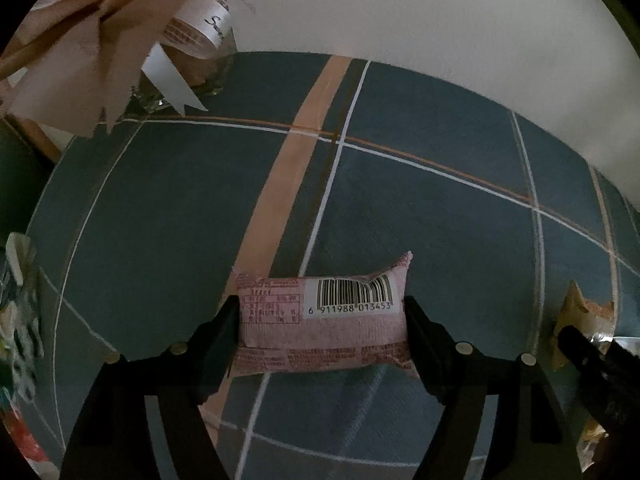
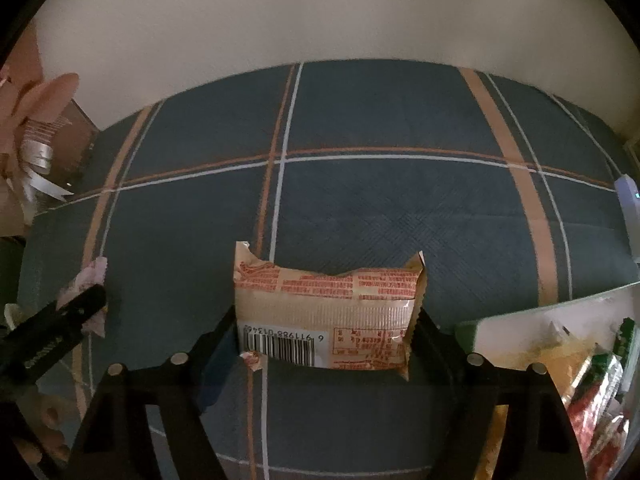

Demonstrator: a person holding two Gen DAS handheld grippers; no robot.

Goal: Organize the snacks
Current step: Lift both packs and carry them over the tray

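- Left gripper (image 1: 322, 322): its fingers are bracketing the short ends of the pink snack pack (image 1: 320, 320), which is lying barcode-up on the plaid cloth (image 1: 440, 220); both pads are touching the wrapper's end seals, partly closed on it.
- Pink snack pack, handling: it is appearing light, puffed and soft, its film slippery and its contents probably crushable; the crimped ends are giving way, so a gentle hold across the filled body is looking safer.
- Right gripper (image 2: 326, 330): it is standing half closed around the beige snack pack (image 2: 326, 316), resting seam-up on the same cloth, both fingers meeting the pack's ends; the right-hand seal is already buckling.
- Beige snack pack, handling: judged equally light and compliant; firm squeezing is risking a burst or a slip.
- Left wrist view only: it is showing a ribboned jar (image 1: 192, 48) at the far corner, and the beige pack's edge at the right margin.
- Right wrist view only: it is showing a clear bin (image 2: 560, 344) holding other snacks at the lower right, plausibly the destination.
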